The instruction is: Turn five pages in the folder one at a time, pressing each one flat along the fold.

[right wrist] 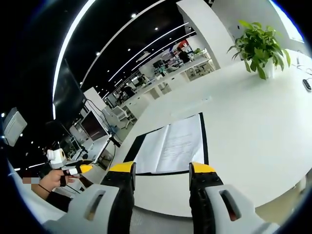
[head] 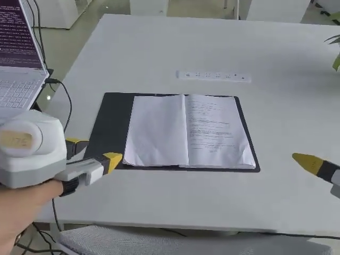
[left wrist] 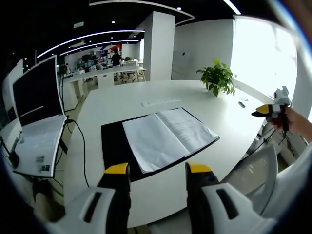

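Note:
A black folder (head: 109,125) lies open on the white table (head: 212,48), with a blank page (head: 156,130) on the left and a printed page (head: 215,127) on the right. The folder (left wrist: 114,144) lies ahead of the left gripper's jaws, and the folder (right wrist: 202,134) also lies ahead of the right gripper's jaws. My left gripper (head: 93,154) hovers off the folder's near left corner, open and holding nothing. My right gripper (head: 313,163) is off to the near right, well clear of the folder, jaws apart and bare in its own view (right wrist: 161,170).
An open laptop (head: 18,69) with a trailing cable (head: 66,101) stands left of the folder. A white power strip (head: 213,76) lies beyond the folder. A potted plant (left wrist: 218,78) stands at the far right. A grey chair back (head: 159,241) sits at the near edge.

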A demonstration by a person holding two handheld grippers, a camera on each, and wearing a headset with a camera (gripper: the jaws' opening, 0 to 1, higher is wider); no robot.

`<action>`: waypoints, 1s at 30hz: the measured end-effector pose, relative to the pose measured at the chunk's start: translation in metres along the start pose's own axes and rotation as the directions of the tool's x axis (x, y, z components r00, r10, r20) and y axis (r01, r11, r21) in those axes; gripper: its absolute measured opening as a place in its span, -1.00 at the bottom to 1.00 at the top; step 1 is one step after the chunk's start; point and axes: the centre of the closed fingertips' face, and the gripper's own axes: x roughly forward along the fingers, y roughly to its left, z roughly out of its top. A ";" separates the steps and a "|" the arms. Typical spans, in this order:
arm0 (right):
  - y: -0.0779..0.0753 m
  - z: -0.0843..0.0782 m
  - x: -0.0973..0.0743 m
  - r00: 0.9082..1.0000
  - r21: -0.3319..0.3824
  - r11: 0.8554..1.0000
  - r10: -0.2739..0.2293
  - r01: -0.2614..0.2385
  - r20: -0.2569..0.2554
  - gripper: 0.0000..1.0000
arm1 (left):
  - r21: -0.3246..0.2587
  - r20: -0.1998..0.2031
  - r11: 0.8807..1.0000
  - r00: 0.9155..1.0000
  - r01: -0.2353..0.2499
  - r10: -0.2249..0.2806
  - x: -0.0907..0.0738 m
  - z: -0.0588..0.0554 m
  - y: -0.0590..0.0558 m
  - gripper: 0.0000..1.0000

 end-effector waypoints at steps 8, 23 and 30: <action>-0.021 -0.003 0.013 1.000 0.040 0.999 -0.013 0.013 -0.001 -0.14 | 0.054 -0.042 0.998 0.999 0.032 -0.030 0.044 -0.008 -0.018 -0.12; -0.046 -0.017 0.046 0.999 0.077 0.997 -0.014 0.018 -0.048 -0.16 | 0.096 -0.064 0.980 0.984 0.172 -0.166 0.120 0.001 -0.079 -0.12; -0.051 -0.024 0.064 0.998 0.103 0.995 -0.003 0.009 -0.058 -0.18 | 0.136 -0.102 0.962 0.969 0.238 -0.226 0.167 -0.007 -0.113 -0.10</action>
